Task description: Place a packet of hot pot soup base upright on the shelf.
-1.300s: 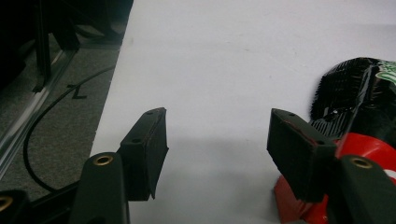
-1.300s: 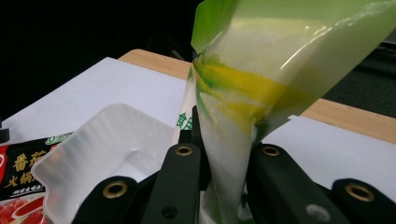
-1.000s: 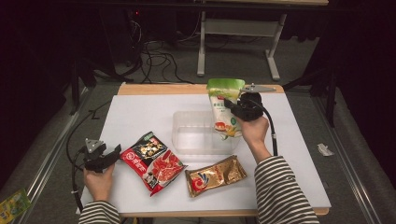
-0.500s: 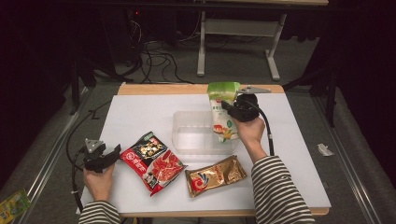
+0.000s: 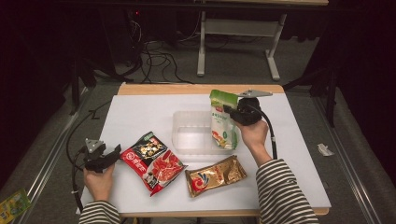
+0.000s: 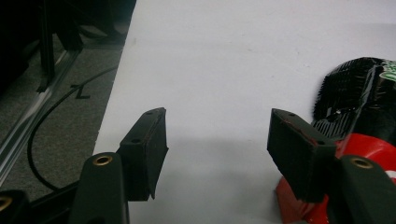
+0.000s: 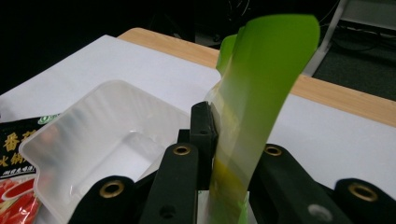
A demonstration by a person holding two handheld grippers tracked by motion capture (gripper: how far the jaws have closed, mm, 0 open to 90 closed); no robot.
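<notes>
My right claw (image 5: 232,113) is clenched on the green-topped pouch (image 5: 222,119), gripping it near the upper part. In the right gripper view the right claw (image 7: 223,140) has both black jaws pressed flat against the pouch film (image 7: 261,88), with the green top standing up above them. The pouch hangs upright over the right end of the clear plastic tray (image 5: 187,135); its lower end reaches down at the tray's right edge, and I cannot tell if it touches the tray. The tray (image 7: 88,135) sits near the middle of the white worktop (image 5: 140,112) and looks empty in the right gripper view.

My left claw (image 5: 108,157) rests at the front left of the worktop, released, jaws spread wide with nothing between them. In the left gripper view the left claw (image 6: 217,140) shows bare white worktop (image 6: 224,70) between the jaws. The red and black noodle packet (image 5: 152,161) lies flat just beside it, to the right; its edge (image 6: 359,116) sits behind the right-hand jaw in that view, not gripped.

A gold pouch (image 5: 215,175) lies flat on the worktop in front of the tray, apart from the red packet. A small white scrap (image 5: 324,149) lies on the floor right of the worktop, and a yellow-green packet (image 5: 13,205) on the floor far left. Black cables (image 5: 154,60) trail on the floor behind the worktop.
</notes>
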